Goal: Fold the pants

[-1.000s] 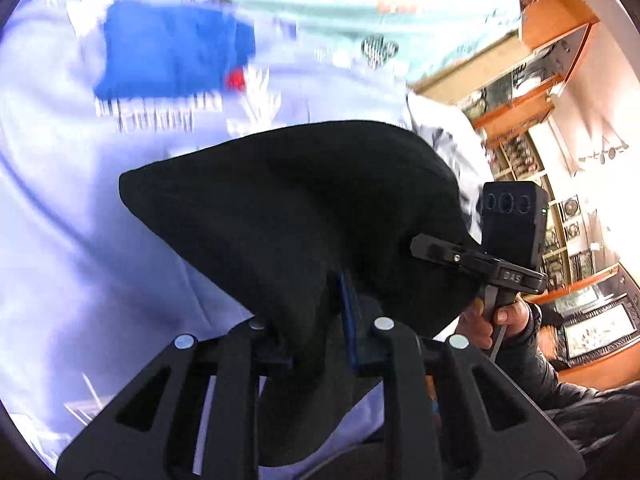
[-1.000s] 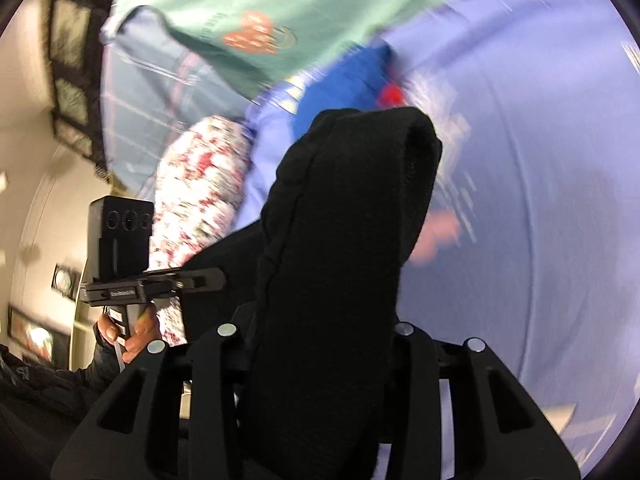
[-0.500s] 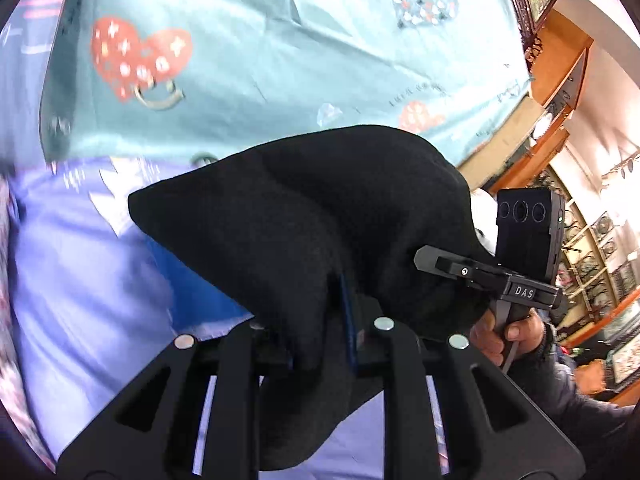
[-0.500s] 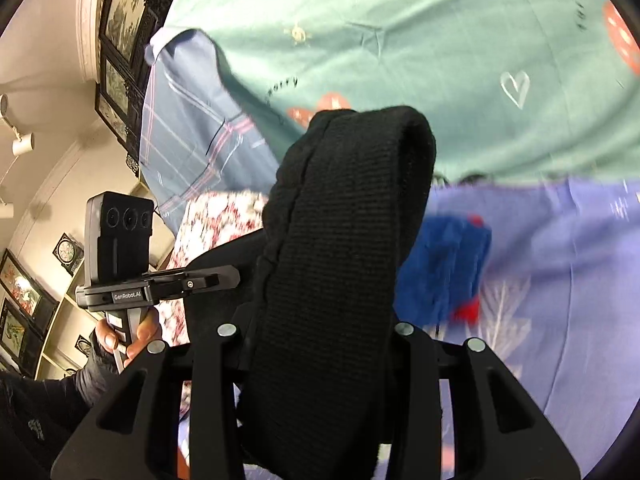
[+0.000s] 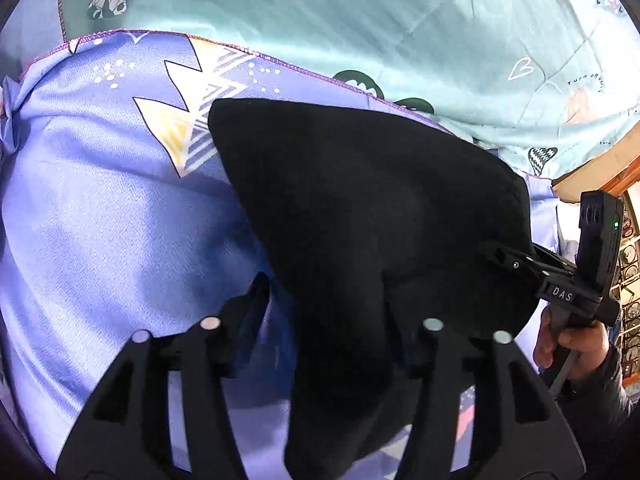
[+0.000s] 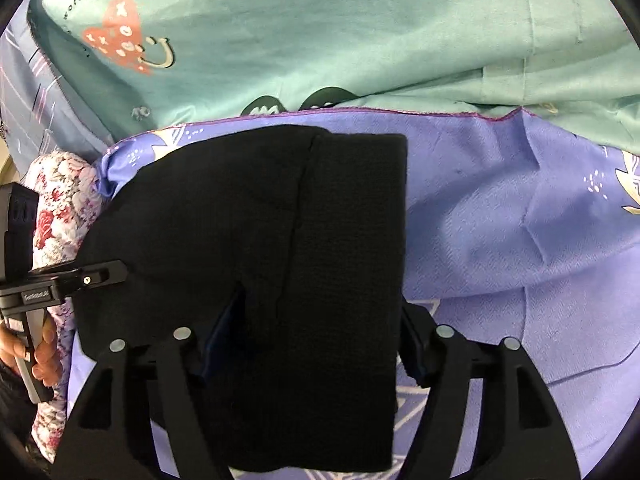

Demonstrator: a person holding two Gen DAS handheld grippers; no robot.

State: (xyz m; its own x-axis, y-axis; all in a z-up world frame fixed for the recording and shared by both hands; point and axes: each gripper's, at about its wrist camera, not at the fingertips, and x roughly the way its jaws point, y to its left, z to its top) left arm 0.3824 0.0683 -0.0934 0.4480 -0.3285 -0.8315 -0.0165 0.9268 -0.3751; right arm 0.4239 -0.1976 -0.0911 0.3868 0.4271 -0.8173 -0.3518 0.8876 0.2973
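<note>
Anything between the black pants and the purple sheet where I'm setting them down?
Nothing visible. The pants lie between both grippers' just-opened jaws, left gripper and right gripper, over bare purple sheet.

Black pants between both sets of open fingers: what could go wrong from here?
1. The jaws of the left gripper and right gripper have just been opening, yet the black pants lie between their fingers; pulling back could snag and undo the fold.
2. In the left wrist view the pants end in a skewed point, so the fold may settle uneven on the purple sheet.
</note>
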